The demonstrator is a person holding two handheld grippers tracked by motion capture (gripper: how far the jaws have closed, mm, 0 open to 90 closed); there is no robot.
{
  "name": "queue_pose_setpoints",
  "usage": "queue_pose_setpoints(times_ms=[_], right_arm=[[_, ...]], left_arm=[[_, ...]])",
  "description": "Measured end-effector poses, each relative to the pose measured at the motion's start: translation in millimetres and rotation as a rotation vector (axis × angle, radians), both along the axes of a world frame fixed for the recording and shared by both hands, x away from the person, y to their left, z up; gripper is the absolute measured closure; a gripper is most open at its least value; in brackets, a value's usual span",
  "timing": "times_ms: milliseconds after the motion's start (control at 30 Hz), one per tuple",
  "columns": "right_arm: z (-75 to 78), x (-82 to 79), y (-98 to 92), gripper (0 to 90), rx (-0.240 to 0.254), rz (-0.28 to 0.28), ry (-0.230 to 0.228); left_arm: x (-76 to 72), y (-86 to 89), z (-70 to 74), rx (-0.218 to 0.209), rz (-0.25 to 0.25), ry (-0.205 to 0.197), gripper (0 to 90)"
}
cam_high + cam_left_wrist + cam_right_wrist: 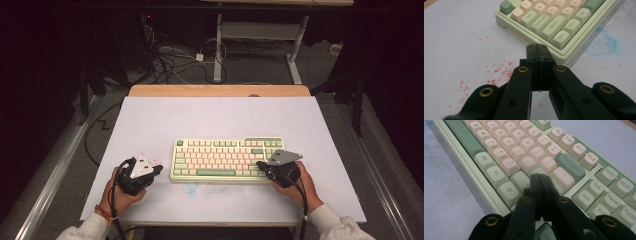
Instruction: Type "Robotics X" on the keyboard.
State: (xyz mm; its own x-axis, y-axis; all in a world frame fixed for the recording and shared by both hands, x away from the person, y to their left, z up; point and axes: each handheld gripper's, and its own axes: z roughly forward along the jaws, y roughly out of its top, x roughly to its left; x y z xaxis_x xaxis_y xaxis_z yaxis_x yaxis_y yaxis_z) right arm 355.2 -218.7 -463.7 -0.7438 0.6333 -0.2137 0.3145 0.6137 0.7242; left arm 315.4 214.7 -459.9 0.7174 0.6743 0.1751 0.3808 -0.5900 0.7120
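A green and cream keyboard (227,160) lies in the middle of the white table top (215,117). My left gripper (158,170) sits on the table just left of the keyboard's near left corner, with its jaws pressed together and nothing between them. In the left gripper view the gripper's tips (537,48) stop just short of the keyboard (549,22) by the Ctrl key. My right gripper (261,165) is shut and empty over the keyboard's right end. In the right gripper view its tips (539,176) hover over the keys near Backspace (570,167); contact cannot be told.
Red specks (499,72) and a blue smudge (604,42) stain the table top near the keyboard's left corner. A wooden strip (220,90) borders the far edge. Beyond it, cables (170,60) and a desk's legs (218,50) stand on the floor.
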Motion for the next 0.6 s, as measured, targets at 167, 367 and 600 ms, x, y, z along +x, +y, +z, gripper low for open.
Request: queue_pose_setpoints(times_ms=[167, 367, 600], right_arm=[[-0.2, -0.8, 0.6, 90.0, -0.002, -0.003, -0.003], [-0.6, -1.6, 1.0, 90.0, -0.003, -0.007, -0.009], [-0.8, -1.7, 0.9, 90.0, -0.001, -0.008, -0.009]], left_arm=[[10.1, -11.6, 5.1, 0.006, -0.014, 0.003, 87.0], [24.8, -32.4, 13.0, -0.012, -0.064, 0.006, 87.0], [43.8, -58.8, 19.4, -0.003, -0.101, 0.014, 87.0]])
